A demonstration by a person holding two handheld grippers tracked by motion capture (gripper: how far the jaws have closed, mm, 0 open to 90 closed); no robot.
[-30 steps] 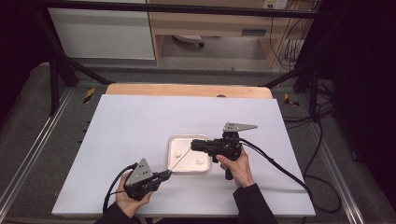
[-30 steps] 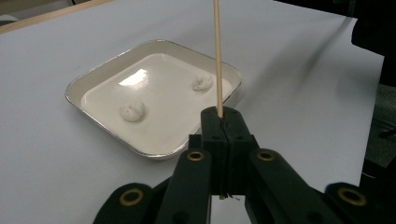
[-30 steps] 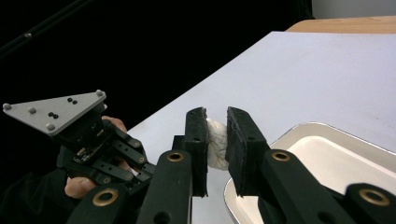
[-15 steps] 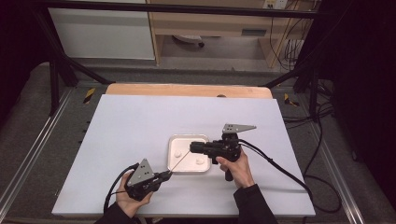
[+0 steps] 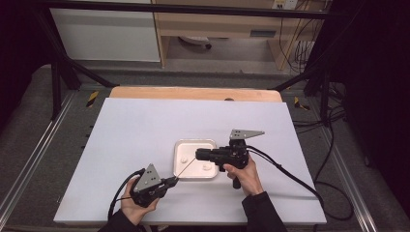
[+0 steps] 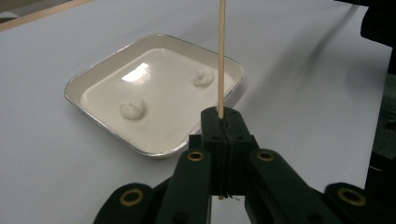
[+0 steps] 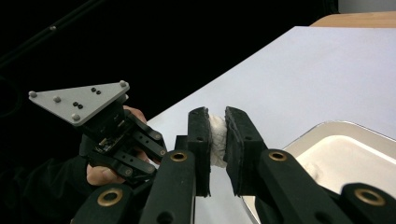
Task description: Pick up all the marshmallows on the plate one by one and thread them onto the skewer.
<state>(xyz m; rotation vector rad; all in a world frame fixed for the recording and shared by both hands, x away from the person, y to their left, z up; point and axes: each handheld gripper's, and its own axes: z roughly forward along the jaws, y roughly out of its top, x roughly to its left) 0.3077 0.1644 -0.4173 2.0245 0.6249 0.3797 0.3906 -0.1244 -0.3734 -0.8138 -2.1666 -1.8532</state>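
With my left gripper [image 6: 221, 122] clamped on the wooden skewer [image 6: 221, 56] over the tray [image 6: 84, 79], my right gripper [image 7: 217, 135] pinches a white marshmallow [image 7: 217, 139], which I judge must next be aligned with the tip.

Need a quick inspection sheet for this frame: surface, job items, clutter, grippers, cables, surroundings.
Surface: white table top, wooden strip at far edge.
Job's things: white tray with two white lumps; thin wooden skewer; a white piece.
Clutter: nothing seen.
Grippers: left gripper shut on the skewer; right gripper shut on the white piece, over the tray.
Cables: black cable trails from the right gripper.
Surroundings: dark frame, cabinet behind.
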